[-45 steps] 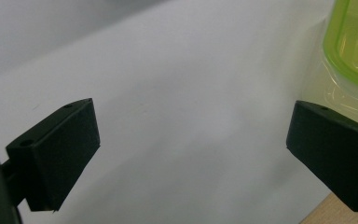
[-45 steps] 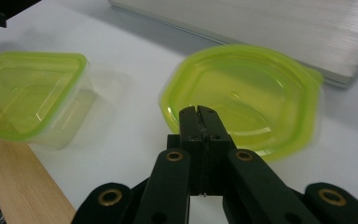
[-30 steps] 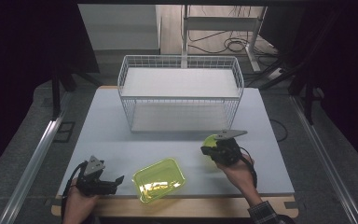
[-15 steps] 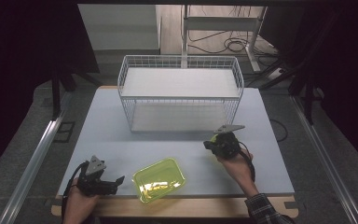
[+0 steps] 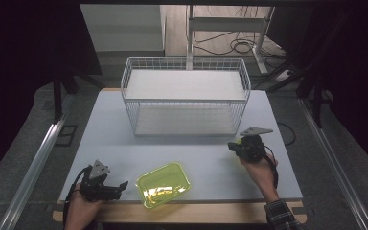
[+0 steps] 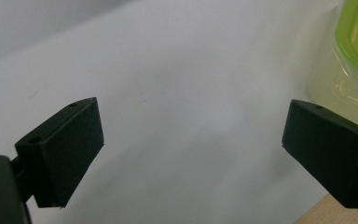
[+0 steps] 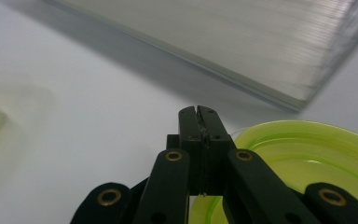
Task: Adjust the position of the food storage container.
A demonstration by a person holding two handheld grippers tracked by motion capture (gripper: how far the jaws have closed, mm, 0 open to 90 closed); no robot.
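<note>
1. Left gripper [image 5: 106, 188], lower left of the high view: jaws spread wide, empty, just beside the rectangular green container [image 5: 164, 183].
2. Right gripper [image 7: 199, 122], right of centre: jaws closed on the rim of a round green lid [image 7: 307, 158].
3. Risk: the thin-edge grip may slip and drop the lid.
4. The container lies at lower centre, long axis running lower left to upper right; the wire basket [image 5: 187, 98] stands well apart.

Left black two-jaw gripper [image 5: 106, 184]: hand-held, low at near table edge, jaws spread wide, nothing between. Right black two-jaw gripper [image 5: 246, 146]: hand-held farther forward, jaws pressed together on a thin edge.
</note>
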